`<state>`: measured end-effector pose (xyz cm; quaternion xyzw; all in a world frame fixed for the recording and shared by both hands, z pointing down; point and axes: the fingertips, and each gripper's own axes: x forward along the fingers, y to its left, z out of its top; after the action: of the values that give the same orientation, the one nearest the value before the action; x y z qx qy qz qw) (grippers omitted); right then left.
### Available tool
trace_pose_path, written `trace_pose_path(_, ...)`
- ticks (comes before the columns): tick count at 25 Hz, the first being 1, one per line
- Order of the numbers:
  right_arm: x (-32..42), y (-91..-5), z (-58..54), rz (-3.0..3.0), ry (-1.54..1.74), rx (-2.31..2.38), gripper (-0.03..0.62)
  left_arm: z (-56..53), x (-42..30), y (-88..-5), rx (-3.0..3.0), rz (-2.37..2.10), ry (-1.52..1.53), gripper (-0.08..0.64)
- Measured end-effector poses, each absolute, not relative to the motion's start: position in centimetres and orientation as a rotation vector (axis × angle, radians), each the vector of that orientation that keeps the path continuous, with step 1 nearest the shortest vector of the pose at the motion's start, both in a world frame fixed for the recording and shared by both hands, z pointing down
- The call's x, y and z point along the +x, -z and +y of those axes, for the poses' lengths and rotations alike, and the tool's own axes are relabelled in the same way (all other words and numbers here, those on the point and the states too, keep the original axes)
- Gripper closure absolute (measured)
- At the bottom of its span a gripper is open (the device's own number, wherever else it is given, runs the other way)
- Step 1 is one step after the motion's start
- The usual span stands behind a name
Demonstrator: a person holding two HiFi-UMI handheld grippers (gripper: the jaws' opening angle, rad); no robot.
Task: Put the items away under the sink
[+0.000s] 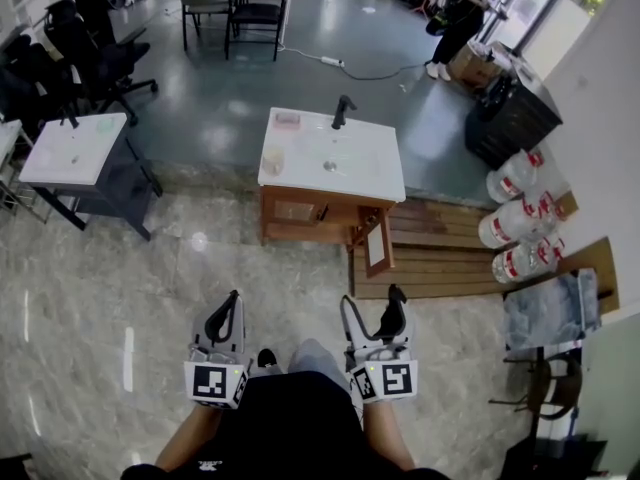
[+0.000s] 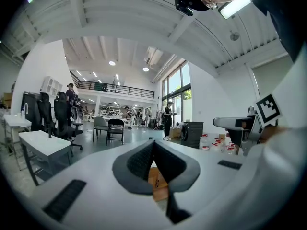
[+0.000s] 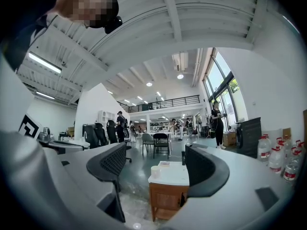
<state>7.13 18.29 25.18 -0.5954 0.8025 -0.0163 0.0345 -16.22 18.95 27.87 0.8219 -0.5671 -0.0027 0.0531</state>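
Note:
A wooden sink cabinet [image 1: 300, 211] with a white top stands a few steps ahead on the floor. Its right door [image 1: 377, 247] hangs open. On the top are a black faucet [image 1: 343, 111], a pale cup [image 1: 272, 160] and a small pink item [image 1: 288, 119]. My left gripper [image 1: 231, 300] is held low near my body, jaws shut on nothing, tips touching in the left gripper view [image 2: 153, 143]. My right gripper [image 1: 372, 303] is open and empty. The right gripper view frames the cabinet [image 3: 167, 196], cup [image 3: 155, 171] and faucet [image 3: 183, 157] between its jaws [image 3: 156, 155].
A second white sink stand [image 1: 72, 149] is at the left. Several water jugs [image 1: 516, 224] lie at the right beside a wooden pallet [image 1: 440, 258] and a black cabinet [image 1: 512, 118]. Office chairs [image 1: 85, 58], a table and a person [image 1: 462, 20] are farther back.

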Motion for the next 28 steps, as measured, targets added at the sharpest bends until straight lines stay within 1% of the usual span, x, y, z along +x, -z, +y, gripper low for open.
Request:
trace_pose_path(12,6.0,-26.2,14.0,2.472,0.073,-1.823,0.209,15.0,-17.9,-28.5,2.469,-1.751,-0.02,0.554)
trace_pose_path(18,6.3,-26.9,8.7,2.467,0.079,-1.801,0.209,11.0,-18.2,-30.3,2.405,-1.773,-0.05,0.554)
trace_pose_path(23,6.1,-27.7,3.4,2.5,0.113,-1.749,0.209,5.9,-18.1,-29.9,2.371,-1.833,-0.056,0.554)
trace_pose_path(28,6.2,-28.7,-1.9,2.56,0.136,-1.685,0.209,0.9,-16.7,-30.7,2.333,-1.851,-0.092,0.554)
